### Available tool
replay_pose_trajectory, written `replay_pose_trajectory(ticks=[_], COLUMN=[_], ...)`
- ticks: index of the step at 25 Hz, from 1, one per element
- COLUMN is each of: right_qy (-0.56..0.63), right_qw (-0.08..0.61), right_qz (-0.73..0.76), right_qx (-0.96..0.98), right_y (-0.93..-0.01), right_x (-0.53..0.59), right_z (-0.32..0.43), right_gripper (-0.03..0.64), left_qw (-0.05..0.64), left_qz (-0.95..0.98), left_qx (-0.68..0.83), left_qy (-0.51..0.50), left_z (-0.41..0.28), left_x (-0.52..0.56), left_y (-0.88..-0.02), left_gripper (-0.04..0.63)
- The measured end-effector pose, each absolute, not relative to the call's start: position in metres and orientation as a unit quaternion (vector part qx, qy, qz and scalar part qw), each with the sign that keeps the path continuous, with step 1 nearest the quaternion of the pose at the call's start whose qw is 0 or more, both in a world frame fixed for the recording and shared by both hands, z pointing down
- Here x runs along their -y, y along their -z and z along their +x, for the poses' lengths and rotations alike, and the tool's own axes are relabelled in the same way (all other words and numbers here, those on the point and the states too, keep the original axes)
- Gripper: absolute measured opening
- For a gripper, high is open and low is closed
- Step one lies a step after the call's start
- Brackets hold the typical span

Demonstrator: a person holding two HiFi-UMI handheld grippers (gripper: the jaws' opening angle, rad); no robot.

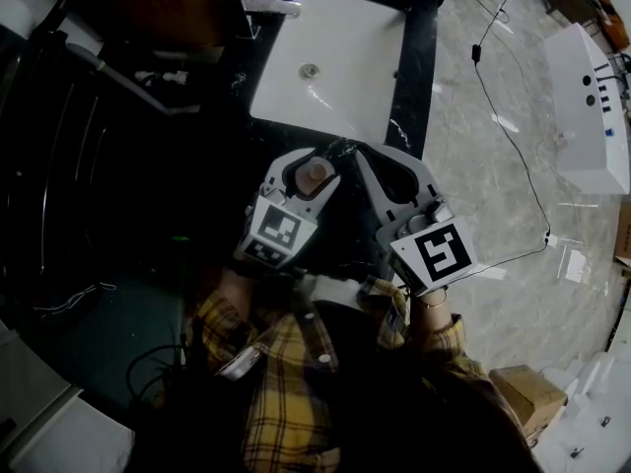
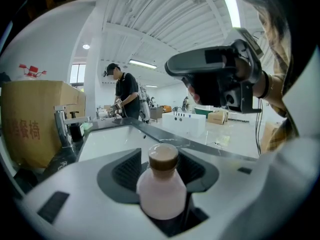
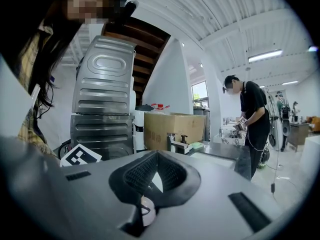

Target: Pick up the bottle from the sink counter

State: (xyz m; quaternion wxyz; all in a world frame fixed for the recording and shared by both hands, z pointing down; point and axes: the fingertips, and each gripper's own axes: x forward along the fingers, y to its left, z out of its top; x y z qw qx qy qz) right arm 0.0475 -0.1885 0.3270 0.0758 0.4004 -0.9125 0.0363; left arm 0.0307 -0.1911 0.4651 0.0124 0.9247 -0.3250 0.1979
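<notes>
a: far left, round 9 o'clock?
b: brown cardboard box (image 2: 35,119) beside a faucet (image 2: 67,121), both on the dark bench (image 1: 419,67).

a: next along?
b: white sink (image 1: 335,57). at 6 o'clock of its near rim, left tongs (image 1: 308,177) clenched on the bottle (image 1: 315,172). pale body, brown cap, upright between the ribbed pads (image 2: 125,169).

a: and at 3 o'clock of that?
b: right tongs (image 3: 156,156), close beside, tips pressed together, grasping nothing. marker cube (image 1: 434,249) behind them at 5 o'clock.

a: farther right?
b: pale marble floor (image 1: 473,215), thin black cable (image 1: 513,136) trailing across.
</notes>
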Motion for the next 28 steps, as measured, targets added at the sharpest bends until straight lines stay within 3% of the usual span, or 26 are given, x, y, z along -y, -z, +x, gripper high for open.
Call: replay_pose_trajectory(ticks=[5,13,28], right_qy=[-0.038,-0.039,-0.038], right_qw=[0.075,0.077,0.082], right_qz=[0.401,0.403,0.395], right_qx=[0.912,0.911,0.914], right_y=[-0.3287,-0.3296,-0.3331], right_x=[0.189,0.1887,0.1877], right_z=[0.046,0.0464,0.0405], right_gripper=[0.015,0.016,0.015], left_qw=[0.013,0.007,0.008], left_qz=[0.927,0.928,0.932], left_qx=[0.324,0.319,0.308], left_qy=[-0.191,-0.193,-0.19], left_z=[0.0331,0.0386,0.0396], left_x=[0.1923,0.1916,0.1913], left_y=[-0.4651,-0.4668,-0.4672], left_gripper=[0.216,0.143,0.118])
